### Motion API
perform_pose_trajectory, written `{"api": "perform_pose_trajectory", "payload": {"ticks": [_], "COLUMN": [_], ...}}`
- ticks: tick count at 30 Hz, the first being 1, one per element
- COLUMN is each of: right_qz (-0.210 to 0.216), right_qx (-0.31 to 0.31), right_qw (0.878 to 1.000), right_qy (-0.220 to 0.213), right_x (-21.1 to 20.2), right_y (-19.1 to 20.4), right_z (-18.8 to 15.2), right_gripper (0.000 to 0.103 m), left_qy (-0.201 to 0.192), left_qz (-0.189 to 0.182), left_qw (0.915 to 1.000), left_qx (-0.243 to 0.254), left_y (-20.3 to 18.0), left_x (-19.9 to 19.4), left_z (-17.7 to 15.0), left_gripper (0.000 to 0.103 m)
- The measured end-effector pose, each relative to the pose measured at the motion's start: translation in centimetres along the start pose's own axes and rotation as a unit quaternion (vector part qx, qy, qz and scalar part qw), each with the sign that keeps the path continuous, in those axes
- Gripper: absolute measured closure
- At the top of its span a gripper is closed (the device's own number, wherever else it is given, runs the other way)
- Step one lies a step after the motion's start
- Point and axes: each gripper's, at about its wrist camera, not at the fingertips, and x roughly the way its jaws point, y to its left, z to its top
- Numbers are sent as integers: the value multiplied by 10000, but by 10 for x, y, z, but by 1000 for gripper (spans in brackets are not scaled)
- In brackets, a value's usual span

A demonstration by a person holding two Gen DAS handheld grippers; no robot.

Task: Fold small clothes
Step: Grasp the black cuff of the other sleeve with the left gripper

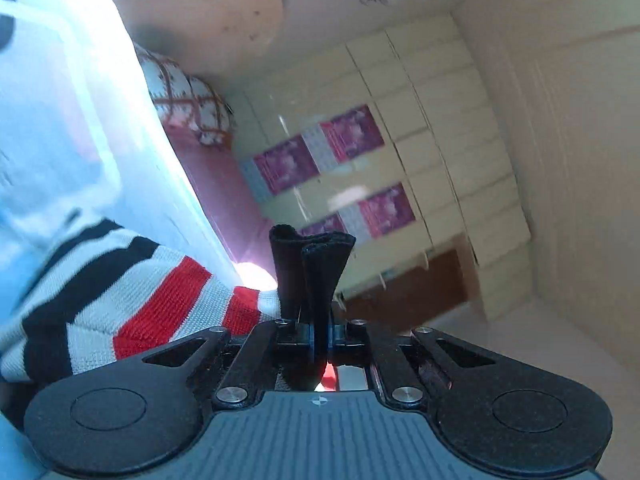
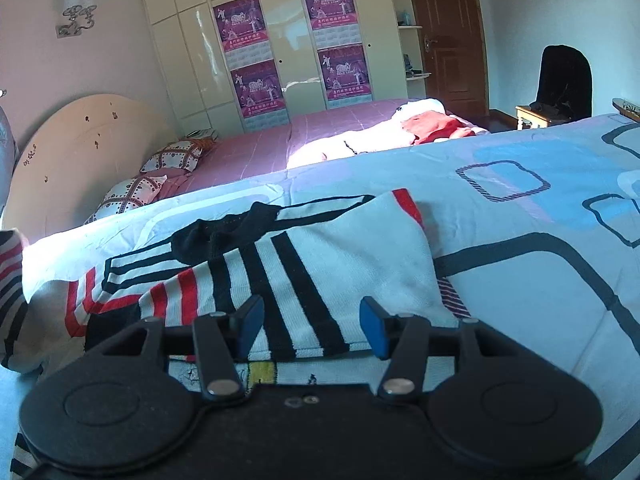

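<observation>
A white knit garment with black and red stripes (image 2: 320, 256) lies crumpled on the blue patterned bedsheet (image 2: 520, 208), a black piece of cloth (image 2: 224, 232) resting on its far side. My right gripper (image 2: 312, 320) hovers over its near hem, open, blue pads (image 2: 252, 320) spread apart with the cloth below them. In the left wrist view the same striped garment (image 1: 132, 296) runs in from the left to my left gripper (image 1: 312, 240), which is shut on its edge; red cloth shows between the finger bases. The view is tilted and blurred.
Beyond the blue bed stands a second bed with a pink sheet (image 2: 256, 148), patterned pillows (image 2: 172, 158) and red and white clothes (image 2: 436, 124). A wardrobe with purple posters (image 2: 256, 52), a brown door (image 2: 444, 32) and a dark chair (image 2: 564, 80) line the far side.
</observation>
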Motion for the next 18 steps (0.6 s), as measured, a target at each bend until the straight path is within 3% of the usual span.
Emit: {"api": "perform_pose_trajectory", "payload": {"ticks": [3, 9, 12, 14, 16, 18], "right_qz": [-24, -211, -289, -269, -184, -95], "right_qx": [132, 447, 644, 751, 797, 833], "right_qw": [9999, 9987, 9975, 9968, 9966, 9965], "right_qy": [-41, -112, -61, 25, 16, -14], "right_x": [-8, -15, -12, -9, -9, -7], "right_y": [-18, -58, -73, -79, -80, -78], "right_z": [2, 4, 3, 2, 2, 4], "right_gripper": [50, 49, 46, 39, 38, 38], "left_qy": [606, 1530, 1831, 2166, 2149, 2132], "left_qz": [28, 450, 714, 972, 1027, 978], "left_qw": [9973, 9811, 9717, 9595, 9526, 9516], "left_qx": [416, 1099, 1311, 1515, 1895, 1989], "left_y": [-29, -55, -60, -62, -73, -87], "left_x": [49, 108, 129, 142, 137, 122], "left_z": [-58, -142, -171, -187, -199, -194], "left_gripper": [98, 98, 98, 98, 98, 96]}}
